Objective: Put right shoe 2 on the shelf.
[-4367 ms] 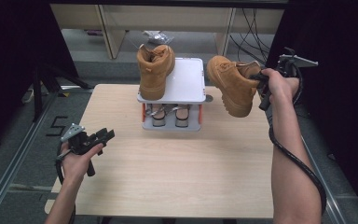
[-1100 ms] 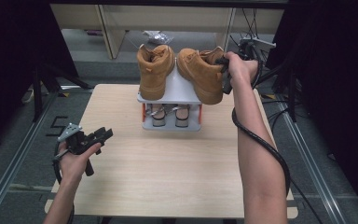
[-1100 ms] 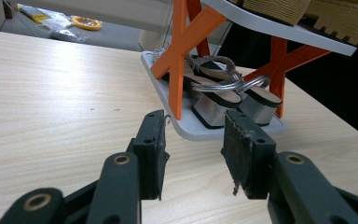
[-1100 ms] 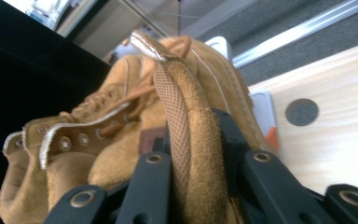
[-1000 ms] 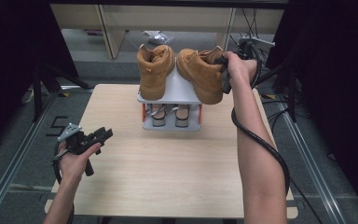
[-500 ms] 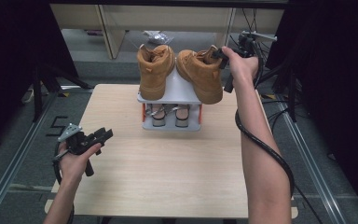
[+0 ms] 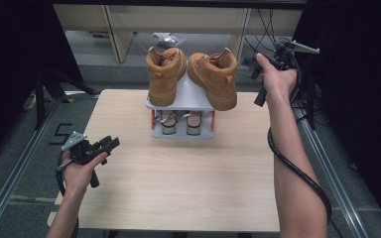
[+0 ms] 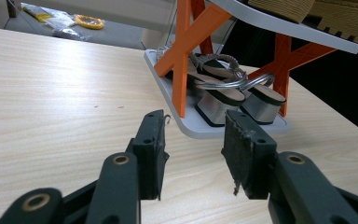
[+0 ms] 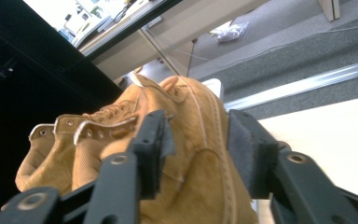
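Two tan boots stand side by side on the white top shelf (image 7: 191, 98) of a small rack with orange struts: the left boot (image 7: 164, 74) and the right boot (image 7: 214, 79). My right gripper (image 7: 253, 68) hovers just right of the right boot, apart from it. Its jaws have just been closing a little but stand open with nothing between the pads. In the right gripper view the right boot (image 9: 191, 112) lies beyond the right gripper (image 9: 196, 144). My left gripper (image 7: 110, 144) rests open over the table's left front, facing the rack (image 8: 184, 51).
A pair of silver sandals (image 7: 178, 121) sits on the rack's grey base (image 8: 205, 130). The wooden table (image 7: 188, 188) stretches wide in front of the rack. Metal rails run along both sides. Cables hang at the back right behind the right hand.
The right gripper has let go of the right boot, which now rests on the top shelf, and the hand has drawn away to the right. The left hand has stayed put.
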`<move>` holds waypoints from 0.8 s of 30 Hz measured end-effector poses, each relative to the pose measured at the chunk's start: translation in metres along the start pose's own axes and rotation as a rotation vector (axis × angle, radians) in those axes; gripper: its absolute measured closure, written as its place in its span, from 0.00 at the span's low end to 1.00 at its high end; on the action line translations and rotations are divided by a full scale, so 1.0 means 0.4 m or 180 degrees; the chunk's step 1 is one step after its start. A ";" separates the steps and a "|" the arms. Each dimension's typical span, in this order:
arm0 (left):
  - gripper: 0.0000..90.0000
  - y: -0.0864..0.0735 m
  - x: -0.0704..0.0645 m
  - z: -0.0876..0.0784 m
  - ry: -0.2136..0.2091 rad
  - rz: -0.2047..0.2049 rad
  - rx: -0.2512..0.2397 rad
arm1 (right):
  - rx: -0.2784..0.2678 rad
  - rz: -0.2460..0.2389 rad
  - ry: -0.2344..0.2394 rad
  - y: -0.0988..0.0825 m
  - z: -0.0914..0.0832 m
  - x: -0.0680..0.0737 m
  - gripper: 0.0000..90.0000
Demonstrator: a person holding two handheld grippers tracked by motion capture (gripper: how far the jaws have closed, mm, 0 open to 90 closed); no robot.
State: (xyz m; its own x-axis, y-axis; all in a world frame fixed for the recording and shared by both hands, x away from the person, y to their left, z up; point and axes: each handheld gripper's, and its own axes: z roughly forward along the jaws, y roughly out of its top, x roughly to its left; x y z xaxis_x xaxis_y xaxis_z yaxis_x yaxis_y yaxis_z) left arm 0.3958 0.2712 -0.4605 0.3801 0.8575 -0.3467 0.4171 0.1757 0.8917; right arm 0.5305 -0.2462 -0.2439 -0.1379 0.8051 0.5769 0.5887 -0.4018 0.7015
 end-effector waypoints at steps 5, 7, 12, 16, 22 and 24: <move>0.64 -0.002 -0.002 0.002 0.0002 0.0005 0.0015 | 0.0114 0.0052 0.0009 -0.025 -0.016 -0.039 0.83; 0.64 -0.002 -0.002 0.002 0.0003 0.0006 0.0017 | 0.0165 -0.0023 -0.0005 -0.038 -0.017 -0.063 0.86; 0.64 -0.002 -0.002 0.001 0.0011 0.0004 0.0017 | 0.0285 -0.0012 -0.0045 -0.070 -0.007 -0.095 0.93; 0.64 -0.002 0.000 0.001 0.0015 0.0003 0.0016 | 0.0356 -0.0058 -0.0096 -0.104 0.000 -0.114 1.00; 0.64 -0.002 0.000 0.000 0.0018 0.0005 0.0019 | 0.0571 -0.0082 -0.0085 -0.161 0.019 -0.131 1.00; 0.64 -0.002 0.000 0.000 0.0022 0.0006 0.0017 | 0.0624 -0.0080 -0.0088 -0.179 0.028 -0.135 1.00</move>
State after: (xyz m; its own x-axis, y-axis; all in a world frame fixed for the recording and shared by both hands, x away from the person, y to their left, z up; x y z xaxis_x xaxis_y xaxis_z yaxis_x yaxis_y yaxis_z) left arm 0.3953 0.2710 -0.4611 0.3753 0.8611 -0.3429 0.4207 0.1714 0.8909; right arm 0.5046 -0.2561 -0.3301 -0.1344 0.8266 0.5466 0.7294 -0.2909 0.6191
